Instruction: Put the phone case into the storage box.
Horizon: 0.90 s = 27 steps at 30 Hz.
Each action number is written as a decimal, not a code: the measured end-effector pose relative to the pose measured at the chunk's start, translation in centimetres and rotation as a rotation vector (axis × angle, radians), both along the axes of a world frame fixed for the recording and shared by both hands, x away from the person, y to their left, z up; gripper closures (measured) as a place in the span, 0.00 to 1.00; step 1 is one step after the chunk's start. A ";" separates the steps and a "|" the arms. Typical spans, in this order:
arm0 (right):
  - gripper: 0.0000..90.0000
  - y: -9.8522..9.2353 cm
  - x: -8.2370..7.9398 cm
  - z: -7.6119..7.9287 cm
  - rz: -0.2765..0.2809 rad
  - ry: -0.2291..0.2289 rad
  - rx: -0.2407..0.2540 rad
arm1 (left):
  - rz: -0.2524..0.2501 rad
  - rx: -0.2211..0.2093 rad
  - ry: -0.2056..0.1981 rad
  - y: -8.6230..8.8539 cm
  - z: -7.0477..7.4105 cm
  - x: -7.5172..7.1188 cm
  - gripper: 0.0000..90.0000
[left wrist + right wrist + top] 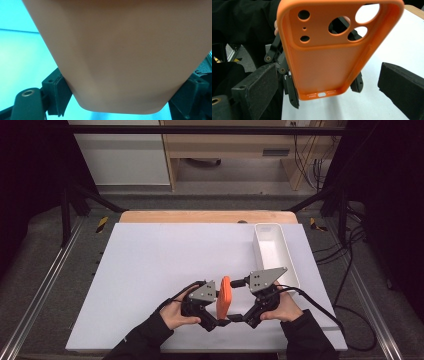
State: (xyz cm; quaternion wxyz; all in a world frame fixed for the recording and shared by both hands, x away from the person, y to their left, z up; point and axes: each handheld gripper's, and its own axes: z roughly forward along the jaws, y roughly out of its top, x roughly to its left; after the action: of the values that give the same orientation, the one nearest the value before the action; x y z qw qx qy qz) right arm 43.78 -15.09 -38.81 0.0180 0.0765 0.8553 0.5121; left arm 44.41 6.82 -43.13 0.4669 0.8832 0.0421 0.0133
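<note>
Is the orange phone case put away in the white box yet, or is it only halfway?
Only partway, I think. Done: the phone case is lifted off the table. In hand: the left claw grips its lower end from both sides, while the right claw is open around it, not squeezing. Left: if it belongs in the white box, that hasn't happened; the box looks empty.

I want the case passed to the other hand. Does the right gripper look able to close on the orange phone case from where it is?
Probably yes. The orange phone case, clamped by the left gripper, hangs between the right gripper's open jaws with nothing in between.
</note>
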 end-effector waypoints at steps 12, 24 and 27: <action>0.06 0.1 -0.1 -0.1 0.022 0.002 0.015 | -0.024 0.014 -0.018 -0.8 -0.7 -0.4 0.17; 0.14 0.1 -0.1 -0.1 0.048 0.001 0.030 | -0.044 0.031 -0.027 -1.1 -1.0 -0.6 0.17; 0.16 0.0 0.0 -0.1 0.052 0.001 0.035 | -0.047 0.031 -0.026 -1.1 -1.0 -0.7 0.17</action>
State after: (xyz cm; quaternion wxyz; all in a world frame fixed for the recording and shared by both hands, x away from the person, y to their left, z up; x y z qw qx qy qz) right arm 43.75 -15.08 -38.92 0.0028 0.0550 0.8479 0.5272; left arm 43.74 5.68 -44.11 0.4538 0.8908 0.0152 0.0143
